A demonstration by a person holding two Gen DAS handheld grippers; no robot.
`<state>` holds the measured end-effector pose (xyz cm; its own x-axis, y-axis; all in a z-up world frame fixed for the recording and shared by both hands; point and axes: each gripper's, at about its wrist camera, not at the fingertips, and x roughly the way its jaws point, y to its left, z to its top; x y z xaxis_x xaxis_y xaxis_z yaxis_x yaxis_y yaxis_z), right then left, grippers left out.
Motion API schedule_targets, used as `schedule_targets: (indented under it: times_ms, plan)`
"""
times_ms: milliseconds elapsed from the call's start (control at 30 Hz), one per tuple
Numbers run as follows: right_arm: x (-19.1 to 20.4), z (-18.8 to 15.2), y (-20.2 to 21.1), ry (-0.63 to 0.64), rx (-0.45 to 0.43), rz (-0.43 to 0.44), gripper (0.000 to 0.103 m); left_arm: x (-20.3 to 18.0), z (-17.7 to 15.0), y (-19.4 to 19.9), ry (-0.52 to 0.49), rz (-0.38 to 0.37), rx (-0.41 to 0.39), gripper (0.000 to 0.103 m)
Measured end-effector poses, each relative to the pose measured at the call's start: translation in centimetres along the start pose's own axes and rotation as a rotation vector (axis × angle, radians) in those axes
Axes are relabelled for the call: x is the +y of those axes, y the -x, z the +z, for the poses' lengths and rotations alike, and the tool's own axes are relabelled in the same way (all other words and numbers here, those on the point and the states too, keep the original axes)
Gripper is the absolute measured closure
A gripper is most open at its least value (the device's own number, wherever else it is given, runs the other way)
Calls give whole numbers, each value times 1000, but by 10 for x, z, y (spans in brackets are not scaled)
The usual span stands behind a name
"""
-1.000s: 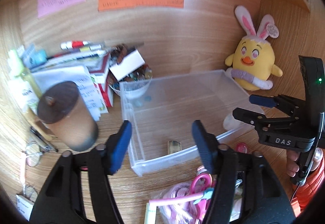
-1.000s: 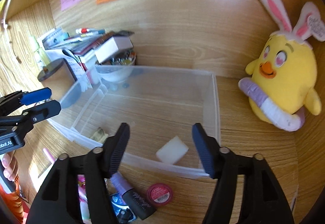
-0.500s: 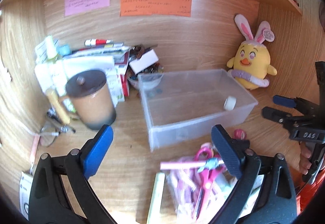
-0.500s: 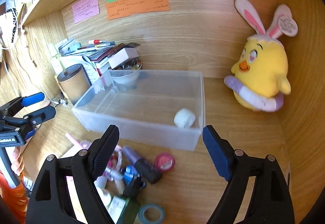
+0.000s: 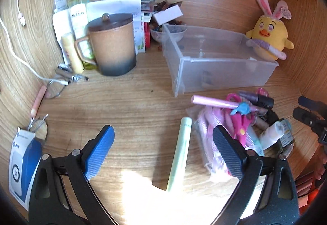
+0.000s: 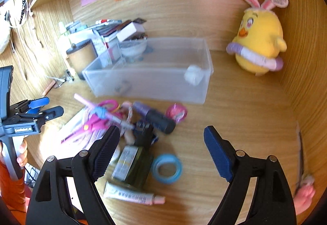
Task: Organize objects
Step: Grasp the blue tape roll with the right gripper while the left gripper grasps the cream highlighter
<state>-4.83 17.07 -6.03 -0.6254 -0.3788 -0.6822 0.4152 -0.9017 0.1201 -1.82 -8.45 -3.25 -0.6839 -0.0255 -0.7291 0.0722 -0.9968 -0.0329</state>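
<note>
The left gripper (image 5: 163,149) hung above the wooden desk (image 5: 132,106) with its blue-padded jaws spread wide and nothing between them. The right gripper (image 6: 161,152) was likewise held over the desk, its jaws wide apart and empty, angled down toward the surface. In the right wrist view the left gripper stood off to the left, and the bare fingers (image 6: 22,153) of the person's left hand wrapped its handle.
</note>
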Motion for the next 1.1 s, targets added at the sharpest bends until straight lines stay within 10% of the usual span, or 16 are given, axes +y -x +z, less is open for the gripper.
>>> schedule_targets:
  times_ms: [633, 800, 1100]
  plan:
    - [-28, -44, -9, -76, 129, -30, 40, -4, -22, -31, -14, 20, 88, 53]
    - [-20, -41, -15, -49, 116, -25, 46, -8, -21, -32, -37, 23, 73, 83]
    - [-11, -33, -31, 11, 138, -51, 67, 1, -23, -30, -9, 43, 49, 88]
